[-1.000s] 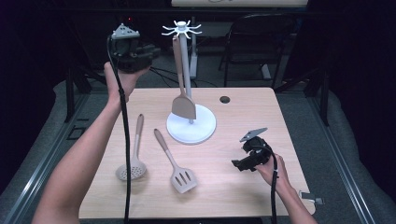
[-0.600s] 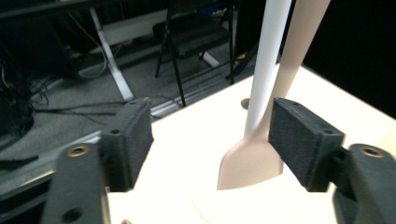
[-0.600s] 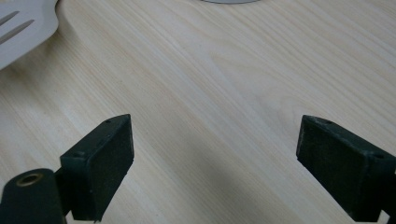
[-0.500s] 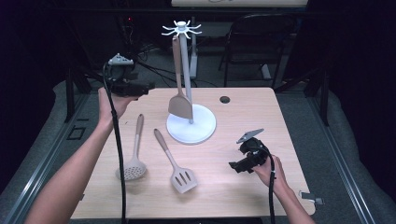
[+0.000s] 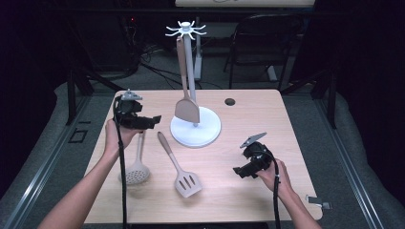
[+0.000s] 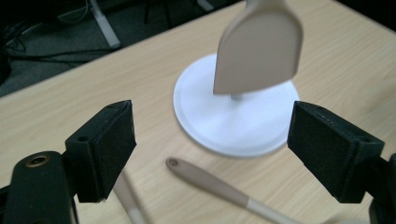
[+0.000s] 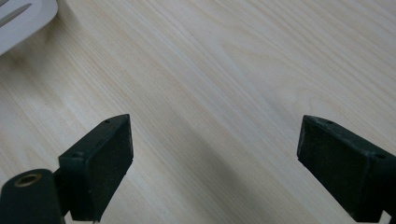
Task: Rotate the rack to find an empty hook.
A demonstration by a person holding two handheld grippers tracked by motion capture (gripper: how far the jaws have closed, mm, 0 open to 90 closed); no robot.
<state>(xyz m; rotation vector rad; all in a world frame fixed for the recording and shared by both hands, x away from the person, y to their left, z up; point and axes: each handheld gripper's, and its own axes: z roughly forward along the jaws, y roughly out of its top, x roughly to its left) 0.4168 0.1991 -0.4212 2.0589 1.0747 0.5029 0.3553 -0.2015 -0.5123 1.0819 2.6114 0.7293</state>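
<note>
Wooden desk (image 5: 267,124) from above carries a skimmer (image 5: 136,168) at 9 o'clock under the left tongs (image 5: 154,119), while the left gripper view shows those tongs just opened and empty over its likely light, stiff handle (image 6: 128,200), best pinched mid-shaft, and the right gripper view shows right tongs (image 7: 215,168) wide apart, empty.

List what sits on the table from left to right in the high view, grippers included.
left gripper → skimmer spoon → slotted turner → white stand base with a spatula hanging over it → right gripper.
</note>
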